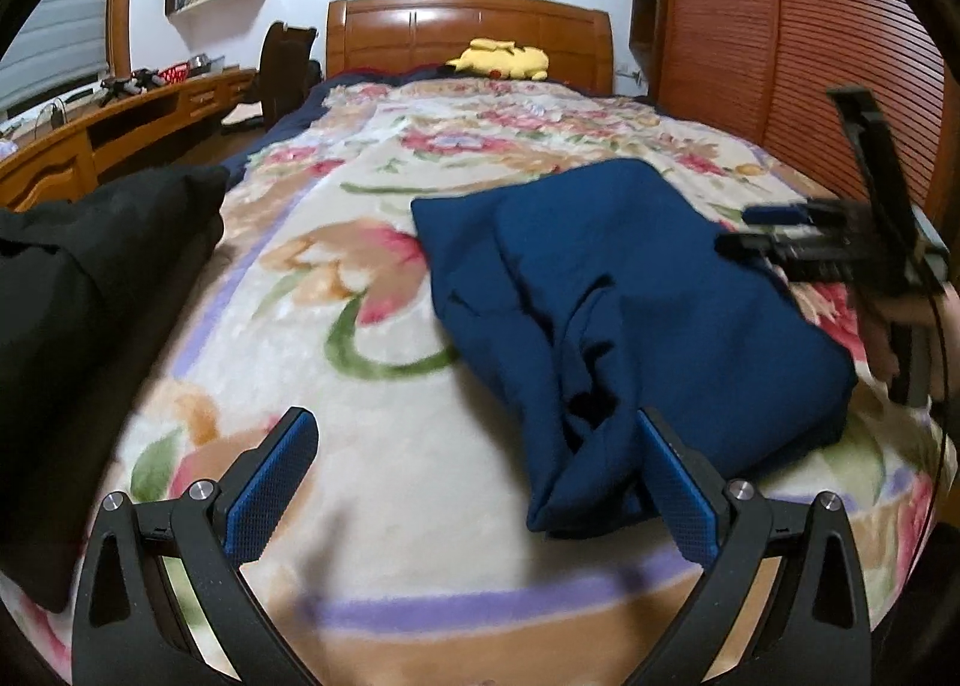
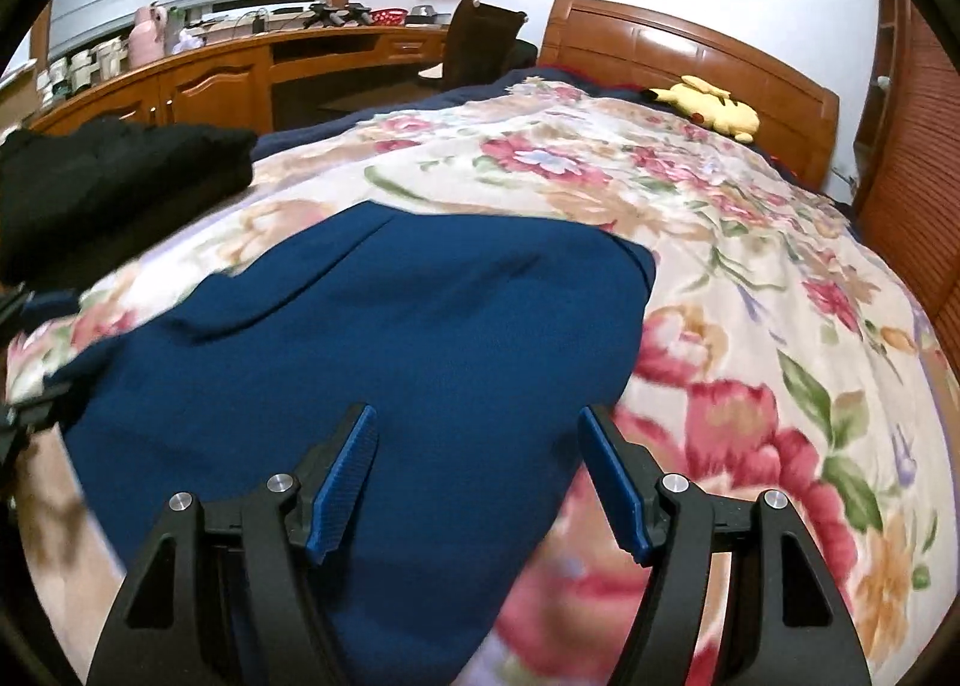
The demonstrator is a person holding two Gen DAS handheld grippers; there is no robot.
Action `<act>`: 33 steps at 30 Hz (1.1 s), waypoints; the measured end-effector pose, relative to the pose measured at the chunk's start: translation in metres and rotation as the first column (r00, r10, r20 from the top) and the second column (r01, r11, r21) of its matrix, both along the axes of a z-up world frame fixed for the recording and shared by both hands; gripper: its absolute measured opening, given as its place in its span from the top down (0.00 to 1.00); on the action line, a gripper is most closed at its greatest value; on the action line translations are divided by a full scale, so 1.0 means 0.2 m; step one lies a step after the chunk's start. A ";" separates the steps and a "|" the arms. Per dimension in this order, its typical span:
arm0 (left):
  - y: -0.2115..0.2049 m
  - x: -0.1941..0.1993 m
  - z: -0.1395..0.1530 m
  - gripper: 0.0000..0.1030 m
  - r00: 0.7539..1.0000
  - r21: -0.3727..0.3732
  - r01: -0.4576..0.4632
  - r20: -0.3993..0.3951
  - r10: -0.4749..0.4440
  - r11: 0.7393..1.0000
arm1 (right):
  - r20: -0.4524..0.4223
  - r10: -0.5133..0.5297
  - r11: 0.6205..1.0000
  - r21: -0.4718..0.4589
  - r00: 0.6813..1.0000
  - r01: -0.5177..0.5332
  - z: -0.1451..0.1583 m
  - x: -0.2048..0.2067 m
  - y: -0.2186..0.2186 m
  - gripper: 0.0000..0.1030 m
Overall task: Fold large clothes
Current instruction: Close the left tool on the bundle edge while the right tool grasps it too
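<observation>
A navy blue garment (image 1: 630,296) lies partly folded and bunched on the floral blanket (image 1: 372,386) of a bed. In the left wrist view my left gripper (image 1: 477,440) stands open over the blanket, its right pad (image 1: 678,482) beside the garment's near bunched end, with no cloth between the pads. My right gripper (image 1: 741,230) shows blurred at the garment's right side, held by a hand (image 1: 912,320). In the right wrist view the right gripper (image 2: 478,422) is open just above the navy garment (image 2: 390,326), gripping nothing.
A pile of black clothing (image 1: 90,278) lies on the bed's left side (image 2: 120,170). A yellow plush toy (image 1: 501,59) rests by the wooden headboard (image 1: 468,26). A wooden slatted wardrobe (image 1: 780,56) stands to the right, and a long wooden desk (image 2: 240,74) with a chair to the left.
</observation>
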State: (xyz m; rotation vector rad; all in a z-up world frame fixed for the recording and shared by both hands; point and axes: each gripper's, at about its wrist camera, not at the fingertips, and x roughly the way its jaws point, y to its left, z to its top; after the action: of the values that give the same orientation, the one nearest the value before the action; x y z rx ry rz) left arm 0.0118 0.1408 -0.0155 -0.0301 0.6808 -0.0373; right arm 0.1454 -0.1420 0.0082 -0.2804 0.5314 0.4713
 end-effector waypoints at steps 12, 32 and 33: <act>0.01 -0.11 0.02 0.00 0.992 -0.059 0.121 -0.013 -0.122 0.991 | -0.097 -0.091 0.995 0.034 0.991 0.095 -0.03 0.45 0.00 0.31; -0.02 -0.05 -0.10 0.65 0.968 -0.213 0.198 -0.113 -0.225 0.957 | -0.289 -0.086 0.968 0.200 0.953 0.148 -0.13 0.83 0.00 0.20; -0.02 -0.05 -0.10 0.66 0.967 -0.215 0.199 -0.113 -0.226 0.956 | -0.313 -0.071 0.964 0.221 0.947 0.145 -0.14 0.85 0.00 0.20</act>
State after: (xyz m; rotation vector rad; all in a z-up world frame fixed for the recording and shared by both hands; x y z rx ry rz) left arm 0.0015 0.1377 -0.0358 -0.1556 0.8138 -0.3149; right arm 0.3148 -0.1428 -0.0207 0.0584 0.7781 0.4688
